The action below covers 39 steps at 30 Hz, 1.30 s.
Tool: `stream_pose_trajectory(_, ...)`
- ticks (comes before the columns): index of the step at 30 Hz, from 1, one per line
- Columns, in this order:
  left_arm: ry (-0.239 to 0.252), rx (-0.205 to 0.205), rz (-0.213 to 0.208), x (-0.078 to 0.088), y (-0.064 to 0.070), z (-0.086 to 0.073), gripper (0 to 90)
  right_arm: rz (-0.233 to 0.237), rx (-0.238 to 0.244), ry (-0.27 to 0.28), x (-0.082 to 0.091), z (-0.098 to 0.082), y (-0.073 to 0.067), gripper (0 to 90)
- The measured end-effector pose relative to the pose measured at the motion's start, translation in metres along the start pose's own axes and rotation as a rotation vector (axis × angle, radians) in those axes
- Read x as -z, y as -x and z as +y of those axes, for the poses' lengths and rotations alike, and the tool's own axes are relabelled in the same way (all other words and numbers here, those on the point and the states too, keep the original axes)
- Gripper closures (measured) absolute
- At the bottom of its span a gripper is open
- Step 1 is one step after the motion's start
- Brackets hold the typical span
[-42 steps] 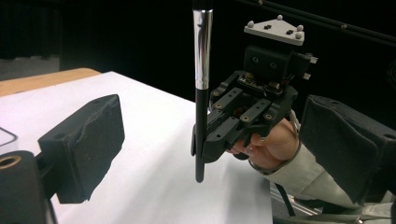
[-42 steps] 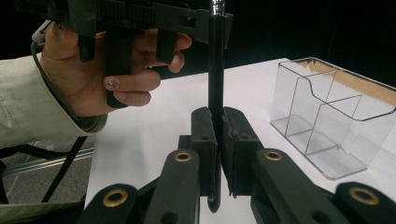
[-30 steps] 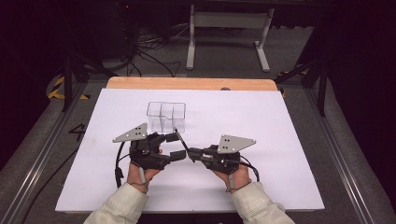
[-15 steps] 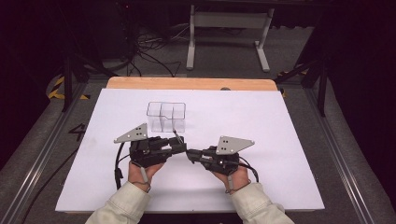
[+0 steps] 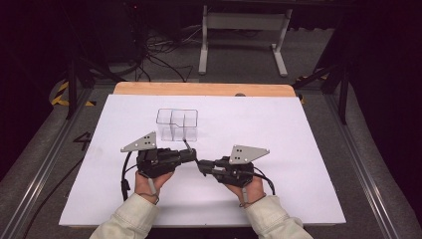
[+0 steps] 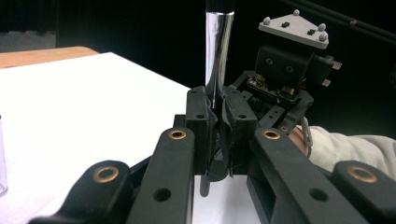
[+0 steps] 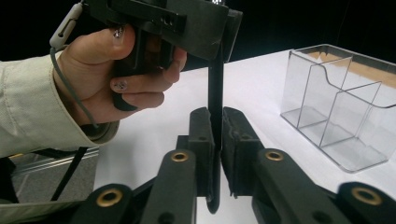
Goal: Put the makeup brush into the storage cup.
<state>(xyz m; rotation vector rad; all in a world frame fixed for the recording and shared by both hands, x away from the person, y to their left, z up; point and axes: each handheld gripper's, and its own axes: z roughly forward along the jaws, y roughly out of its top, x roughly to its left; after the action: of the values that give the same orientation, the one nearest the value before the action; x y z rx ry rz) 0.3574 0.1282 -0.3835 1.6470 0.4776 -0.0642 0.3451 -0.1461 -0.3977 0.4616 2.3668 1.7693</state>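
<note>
White sheet (image 5: 298,164) covers table, wooden edge (image 5: 204,89) at far side; dark floor with cables (image 5: 154,62) and grey metal stand (image 5: 244,30) beyond. Clear plastic box with compartments (image 5: 177,124) stands on sheet, just behind grippers. Left gripper (image 5: 191,155) jaws just closed, now pinching slim pen (image 6: 217,56). Right gripper (image 5: 201,167) jaws just opening slightly, pen's dark end (image 7: 215,93) between them; contact unclear.

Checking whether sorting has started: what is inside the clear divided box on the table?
Nothing shows inside the clear divided box; through its walls, only white table cover. The right gripper view shows bare compartments, though its far corner is cut off.
</note>
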Motion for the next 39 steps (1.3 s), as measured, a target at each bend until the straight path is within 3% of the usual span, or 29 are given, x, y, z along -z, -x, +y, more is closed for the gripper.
stream_pose_trajectory(1, -0.005, -0.010, 0.009, 0.001, 0.000, 0.001, 83.1, 0.012, -0.015, 0.005, 0.001, 0.000, 0.001, 61.1)
stream_pose_trajectory(2, -0.009, -0.019, 0.018, 0.001, 0.001, 0.003, 83.1, 0.012, -0.015, 0.005, 0.001, 0.000, 0.001, 61.1)
stream_pose_trajectory(10, -0.060, -0.083, 0.099, 0.008, 0.001, 0.018, 83.3, -0.024, -0.064, 0.044, 0.014, 0.000, 0.009, 24.3)
stream_pose_trajectory(12, -0.063, -0.084, 0.107, 0.008, 0.001, 0.022, 83.3, -0.023, -0.075, 0.059, 0.019, -0.001, 0.013, 12.0)
stream_pose_trajectory(14, -0.077, -0.094, 0.125, 0.008, 0.000, 0.026, 83.3, -0.041, -0.085, 0.082, 0.026, -0.002, 0.016, 6.1)
stream_pose_trajectory(22, -0.113, -0.116, 0.181, 0.010, -0.006, 0.041, 83.4, -0.110, -0.089, 0.095, 0.047, -0.005, 0.025, 0.9)
stream_pose_trajectory(32, -0.140, -0.150, 0.243, 0.019, -0.011, 0.065, 83.4, -0.202, -0.093, 0.055, 0.064, -0.020, 0.037, 0.6)
stream_pose_trajectory(39, -0.149, -0.145, 0.275, 0.024, -0.021, 0.076, 83.4, -0.249, -0.104, 0.052, 0.075, -0.027, 0.040, 0.5)
